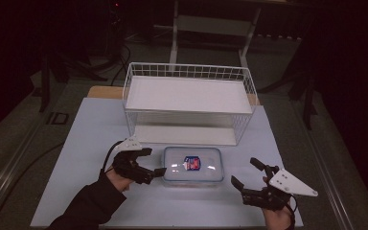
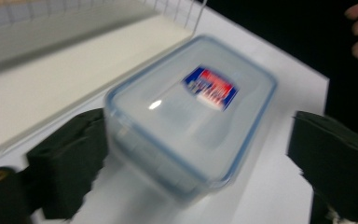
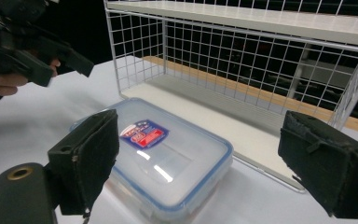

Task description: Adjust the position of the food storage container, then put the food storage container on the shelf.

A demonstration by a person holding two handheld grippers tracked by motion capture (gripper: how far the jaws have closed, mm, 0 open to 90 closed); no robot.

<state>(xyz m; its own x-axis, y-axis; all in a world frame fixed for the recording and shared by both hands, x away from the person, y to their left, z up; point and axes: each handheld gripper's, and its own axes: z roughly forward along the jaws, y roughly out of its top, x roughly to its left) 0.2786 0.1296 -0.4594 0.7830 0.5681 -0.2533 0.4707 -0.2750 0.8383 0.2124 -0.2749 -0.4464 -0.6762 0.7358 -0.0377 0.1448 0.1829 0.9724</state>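
Observation:
A clear plastic food box (image 1: 192, 165) with a blue-rimmed lid and a red and blue label lies flat on the pale table, just in front of the wire rack. My left gripper (image 1: 154, 162) hovers at the box's left end, jaws open, pointing toward it. In the left gripper view the blurred box (image 2: 191, 116) sits ahead between the spread jaws of this gripper (image 2: 200, 168), and the pads stand apart from it. My right gripper (image 1: 244, 173) is to the right of the box, open. Its own view looks along its wide jaws (image 3: 205, 163) at the box (image 3: 168, 154).
A white wire rack (image 1: 189, 93) with two shelves stands behind the box, with its lower shelf (image 3: 223, 105) at table level. The table (image 1: 91, 143) has bare room to the left and in front. Dark floor and furniture legs surround it. The left hand (image 3: 9, 81) holds its gripper at the right gripper view's upper left.

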